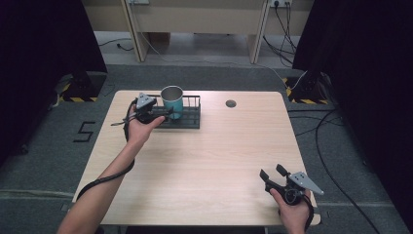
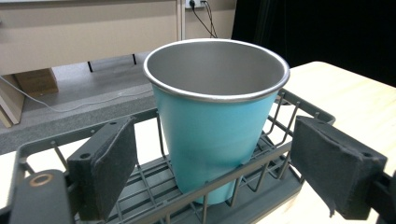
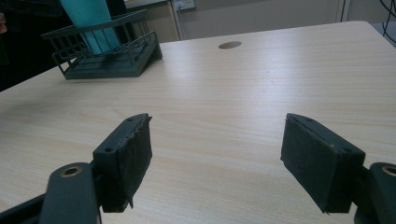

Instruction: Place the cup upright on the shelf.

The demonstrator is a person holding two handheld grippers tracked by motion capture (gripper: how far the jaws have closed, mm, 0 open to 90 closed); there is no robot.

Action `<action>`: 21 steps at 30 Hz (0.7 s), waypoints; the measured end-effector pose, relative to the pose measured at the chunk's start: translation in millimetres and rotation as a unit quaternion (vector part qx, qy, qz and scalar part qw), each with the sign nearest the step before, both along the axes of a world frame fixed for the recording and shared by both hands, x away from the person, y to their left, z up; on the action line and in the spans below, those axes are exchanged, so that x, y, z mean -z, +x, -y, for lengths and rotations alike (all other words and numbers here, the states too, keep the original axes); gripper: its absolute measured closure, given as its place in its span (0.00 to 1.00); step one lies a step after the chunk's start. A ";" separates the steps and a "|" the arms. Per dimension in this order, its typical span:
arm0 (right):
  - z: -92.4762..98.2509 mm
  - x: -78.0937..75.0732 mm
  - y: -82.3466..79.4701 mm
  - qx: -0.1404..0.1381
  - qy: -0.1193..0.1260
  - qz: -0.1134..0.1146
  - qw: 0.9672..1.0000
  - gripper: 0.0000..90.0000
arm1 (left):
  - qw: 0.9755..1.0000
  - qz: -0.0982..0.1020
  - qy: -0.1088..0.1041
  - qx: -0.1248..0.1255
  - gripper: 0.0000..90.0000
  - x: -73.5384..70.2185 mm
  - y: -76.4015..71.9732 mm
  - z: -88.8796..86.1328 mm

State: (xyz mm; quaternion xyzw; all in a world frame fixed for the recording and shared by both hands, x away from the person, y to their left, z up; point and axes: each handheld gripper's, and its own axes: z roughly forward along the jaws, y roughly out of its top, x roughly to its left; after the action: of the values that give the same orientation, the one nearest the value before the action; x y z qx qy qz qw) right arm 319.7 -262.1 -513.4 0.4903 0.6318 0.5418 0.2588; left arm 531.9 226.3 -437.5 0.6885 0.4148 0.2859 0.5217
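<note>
1. One teal cup (image 2: 212, 126) with a bare metal rim and inside stands upright in one dark wire rack (image 2: 261, 163), toward the rack's left end, at the far left part of the table (image 1: 204, 161).
2. In the high view the cup (image 1: 172, 101) rises well above the low rails of the rack (image 1: 192, 114), and nothing else sits in the rack.
3. The left gripper (image 2: 219, 172) is at the rack's near-left side with its two jaws spread wide on either side of the cup; the pads (image 2: 109, 170) are clear of the cup wall, though whether the jaws touch the rack rail is hard to tell.
4. The left hand (image 1: 140, 129) holds that gripper (image 1: 163, 115) just beside the rack.
5. The right gripper (image 3: 217, 161) hovers low over bare table at the near right, well apart from the rack, jaws spread and holding nothing.
6. One round hole (image 1: 231, 103) lies in the tabletop to the right of the rack.
</note>
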 end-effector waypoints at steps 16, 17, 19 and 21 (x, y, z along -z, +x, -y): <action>-0.1 0.0 -0.2 0.002 0.001 -0.001 1.000 0.28 | 1.000 0.005 -0.004 0.016 0.16 0.4 -31.4 -16.0; 0.0 0.0 -0.2 0.002 0.001 -0.001 1.000 0.28 | 1.000 0.005 -0.005 0.017 0.16 1.0 -33.9 -17.1; 0.0 0.0 -0.2 0.002 0.001 -0.001 1.000 0.28 | 1.000 0.005 -0.008 0.018 0.16 2.5 -39.0 -19.5; 0.1 0.0 0.0 0.002 0.000 -0.001 1.000 0.28 | 1.000 0.004 -0.008 0.018 0.16 4.2 -44.0 -22.0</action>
State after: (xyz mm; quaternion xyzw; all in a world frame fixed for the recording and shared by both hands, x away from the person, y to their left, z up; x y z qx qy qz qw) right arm 319.8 -262.1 -513.4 0.4922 0.6305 0.5412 0.2595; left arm 487.9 248.3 -441.7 0.6909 0.4022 0.2757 0.5337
